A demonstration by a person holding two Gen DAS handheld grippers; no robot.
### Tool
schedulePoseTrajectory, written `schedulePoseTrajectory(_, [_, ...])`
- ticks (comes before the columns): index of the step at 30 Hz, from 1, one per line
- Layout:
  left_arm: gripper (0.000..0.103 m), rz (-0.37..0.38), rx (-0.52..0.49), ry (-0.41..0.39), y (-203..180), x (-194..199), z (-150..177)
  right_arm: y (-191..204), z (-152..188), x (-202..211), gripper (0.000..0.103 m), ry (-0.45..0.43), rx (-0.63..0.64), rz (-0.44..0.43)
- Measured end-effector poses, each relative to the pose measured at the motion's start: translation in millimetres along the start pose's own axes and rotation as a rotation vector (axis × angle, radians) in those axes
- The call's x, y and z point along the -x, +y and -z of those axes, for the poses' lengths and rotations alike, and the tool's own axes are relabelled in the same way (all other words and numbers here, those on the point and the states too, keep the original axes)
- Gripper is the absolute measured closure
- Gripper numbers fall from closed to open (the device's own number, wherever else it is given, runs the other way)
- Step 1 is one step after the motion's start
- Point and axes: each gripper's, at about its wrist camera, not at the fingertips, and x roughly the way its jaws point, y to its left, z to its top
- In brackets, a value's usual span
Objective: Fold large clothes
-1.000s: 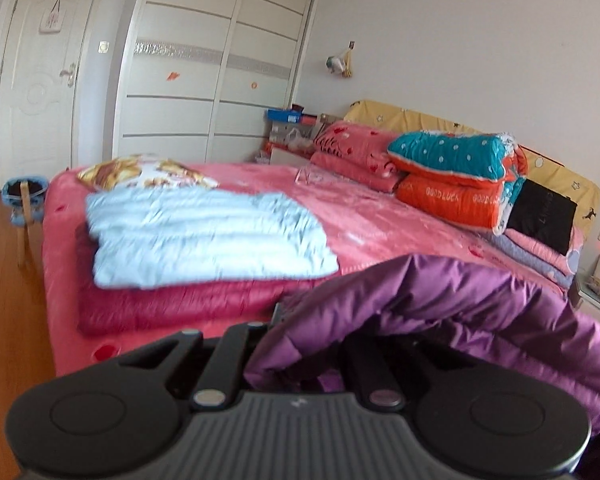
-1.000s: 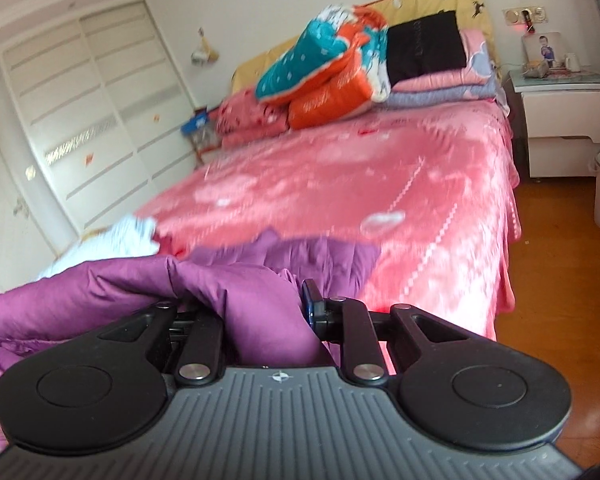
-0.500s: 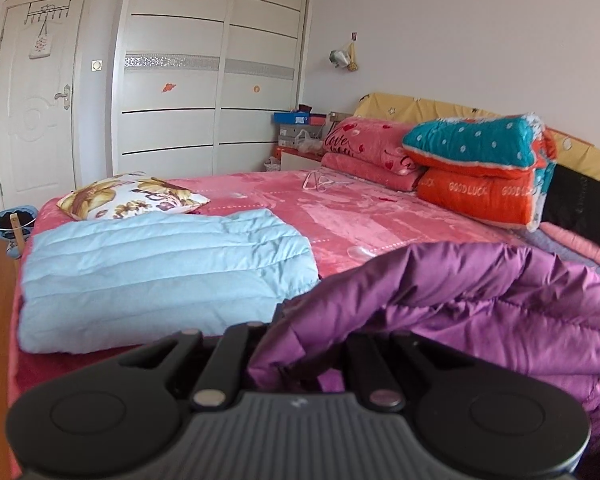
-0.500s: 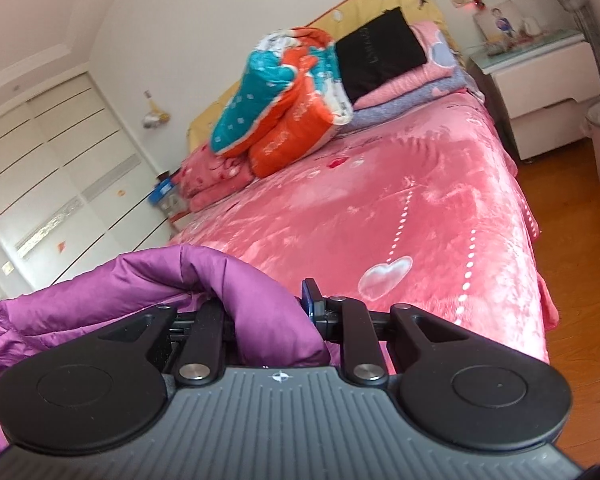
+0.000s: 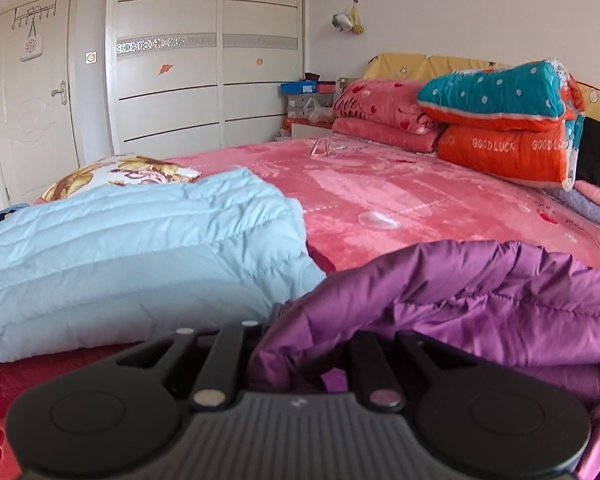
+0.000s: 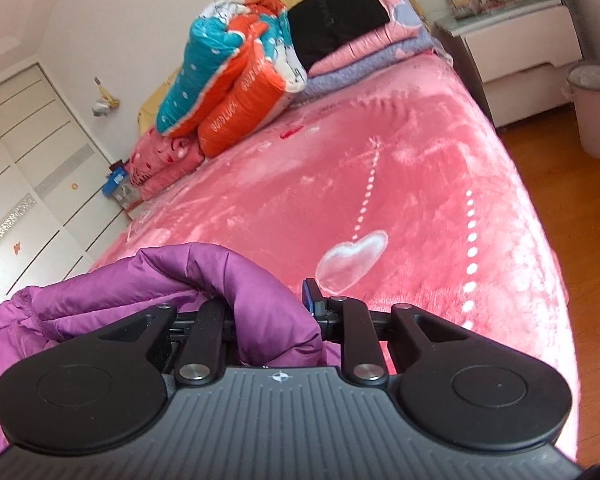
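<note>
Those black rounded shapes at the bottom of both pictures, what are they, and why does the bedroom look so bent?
They are the bodies of two hand-held grippers, simple two-finger tongs that a person carries, one in each hand. There is no robot arm here. Each gripper has a small wide-angle camera looking forward along its fingers, and that lens bends the room.

One picture comes from the left gripper, the other from the right gripper. Both are pinching the same purple jacket, bunched between their fingers over the pink bed cover. The left gripper's jaws have just been opening a little, with the cloth between them.

Also on the bed: a folded light blue jacket lying on something dark red, a flowered pillow behind it, and a stack of folded quilts near the headboard.
</note>
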Motion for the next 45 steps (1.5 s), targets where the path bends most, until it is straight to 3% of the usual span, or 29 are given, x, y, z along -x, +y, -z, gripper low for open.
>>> schedulePoseTrajectory(4, [0.060,-0.004,0.012,0.006,9,5,-4,-2,2,-5,0.066,0.029,-0.025,0.010])
schedulePoseTrajectory(8, [0.034,0.007,0.011,-0.006,26,25,-20,-8,-2,-5,0.034,0.029,-0.050,0.025])
schedulePoseTrajectory(10, [0.026,0.006,-0.024,-0.034,31,40,-29,-10,-5,0,0.029,0.019,-0.059,0.017])
schedulePoseTrajectory(14, [0.012,-0.010,-0.101,-0.077,37,64,-47,-8,-13,12,0.004,-0.028,-0.044,0.014])
schedulePoseTrajectory(18, [0.003,-0.067,-0.251,-0.057,28,66,-57,0,-22,25,0.001,-0.068,-0.012,0.020])
schedulePoseTrajectory(22, [0.001,-0.106,-0.469,0.106,18,51,-46,8,-26,34,0.000,-0.090,0.023,0.030])
schedulePoseTrajectory(25, [0.001,-0.087,-0.536,0.148,17,53,-32,16,-23,28,0.000,-0.072,0.090,0.085])
schedulePoseTrajectory(28, [0.001,-0.033,-0.526,0.166,21,62,-17,18,-19,9,0.000,0.031,0.157,0.159])
schedulePoseTrajectory(33, [0.001,-0.004,-0.473,0.167,34,73,-6,17,-21,3,0.000,0.115,0.165,0.168])
schedulePoseTrajectory(39, [0.001,0.072,-0.390,0.067,45,106,-12,18,-32,26,0.000,0.104,0.107,0.106])
schedulePoseTrajectory(45, [0.001,0.144,-0.297,0.018,53,128,-18,4,-42,43,0.000,0.146,-0.062,0.003])
